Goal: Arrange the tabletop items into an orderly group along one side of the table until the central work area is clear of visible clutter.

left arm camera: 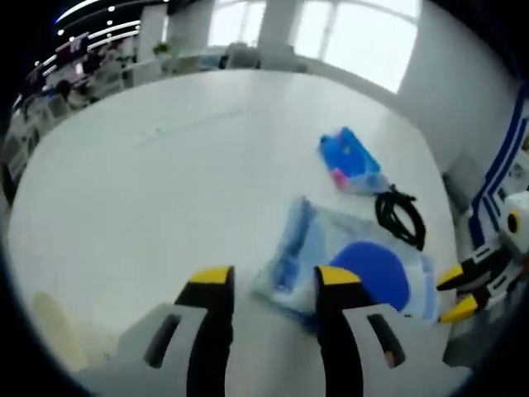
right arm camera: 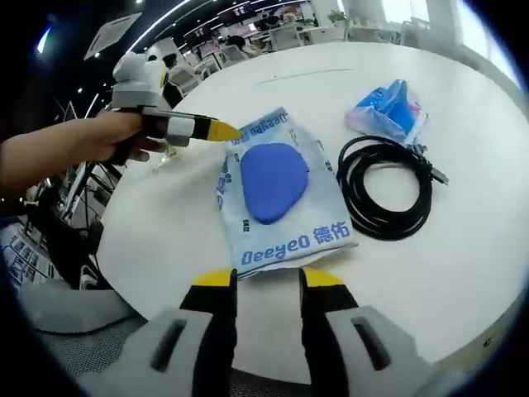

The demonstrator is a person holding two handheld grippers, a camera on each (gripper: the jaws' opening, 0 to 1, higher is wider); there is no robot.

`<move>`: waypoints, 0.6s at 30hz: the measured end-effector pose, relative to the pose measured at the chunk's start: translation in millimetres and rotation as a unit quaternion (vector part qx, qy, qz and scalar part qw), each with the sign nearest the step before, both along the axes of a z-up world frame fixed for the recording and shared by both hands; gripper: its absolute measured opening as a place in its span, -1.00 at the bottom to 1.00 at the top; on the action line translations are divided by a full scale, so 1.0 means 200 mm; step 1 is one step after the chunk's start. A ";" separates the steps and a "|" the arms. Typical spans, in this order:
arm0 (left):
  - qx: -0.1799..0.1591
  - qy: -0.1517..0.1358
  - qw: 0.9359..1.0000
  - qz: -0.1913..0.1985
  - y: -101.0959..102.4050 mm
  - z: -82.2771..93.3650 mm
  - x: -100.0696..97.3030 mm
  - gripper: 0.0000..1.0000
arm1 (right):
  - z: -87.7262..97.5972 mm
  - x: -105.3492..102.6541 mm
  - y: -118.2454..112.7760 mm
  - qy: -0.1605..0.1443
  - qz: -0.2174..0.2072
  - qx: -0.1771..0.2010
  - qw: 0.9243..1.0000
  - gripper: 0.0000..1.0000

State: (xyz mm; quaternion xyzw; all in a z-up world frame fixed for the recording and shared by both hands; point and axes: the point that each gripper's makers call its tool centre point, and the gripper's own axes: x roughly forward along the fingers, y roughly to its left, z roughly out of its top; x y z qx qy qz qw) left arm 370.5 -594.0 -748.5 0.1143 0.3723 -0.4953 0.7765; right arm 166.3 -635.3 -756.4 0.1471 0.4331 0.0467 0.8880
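Right gripper view: your right gripper (right arm camera: 264,281) parted, holding nothing, at near edge of Deeyeo packet (right arm camera: 281,203) on white table (right arm camera: 479,248); black cable (right arm camera: 386,187) just beside packet; blue pouch (right arm camera: 388,112) beyond; left gripper (left arm camera: 273,277) parted, nothing between jaws, near packet's corner.

Left claw (left arm camera: 274,285) black, yellow-tipped, grey base, right claw (right arm camera: 267,285) alike
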 end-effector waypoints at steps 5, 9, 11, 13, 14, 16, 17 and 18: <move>0.012 0.010 1.000 0.001 -0.01 -0.04 0.01 -0.41 | 0.00 0.02 -0.01 -0.012 -0.005 -0.001 1.000 -0.49; 0.012 0.014 1.000 -0.007 -0.02 -0.05 -0.01 -0.48 | -0.02 0.02 -0.01 -0.016 -0.017 0.016 1.000 -0.54; 0.001 -0.003 1.000 -0.015 -0.05 -0.04 0.01 -0.51 | -0.01 0.03 -0.01 -0.019 -0.023 0.020 0.999 -0.58; 0.010 0.015 1.000 -0.015 -0.03 -0.05 -0.01 -0.54 | -0.02 0.03 -0.01 -0.022 -0.029 0.024 0.999 -0.61; 0.010 0.016 1.000 -0.017 -0.03 -0.06 -0.02 -0.56 | -0.02 0.04 -0.02 -0.024 -0.033 0.026 0.999 -0.63; 0.012 0.015 1.000 -0.020 -0.03 -0.06 -0.02 -0.58 | -0.03 0.04 -0.02 -0.024 -0.043 0.035 0.998 -0.66; 0.013 0.015 1.000 -0.021 -0.03 -0.06 -0.03 -0.59 | -0.03 0.05 -0.03 -0.025 -0.047 0.039 0.998 -0.67; 0.016 0.015 0.999 -0.026 -0.02 -0.06 -0.04 -0.62 | -0.03 0.05 -0.03 -0.025 -0.050 0.041 0.998 -0.69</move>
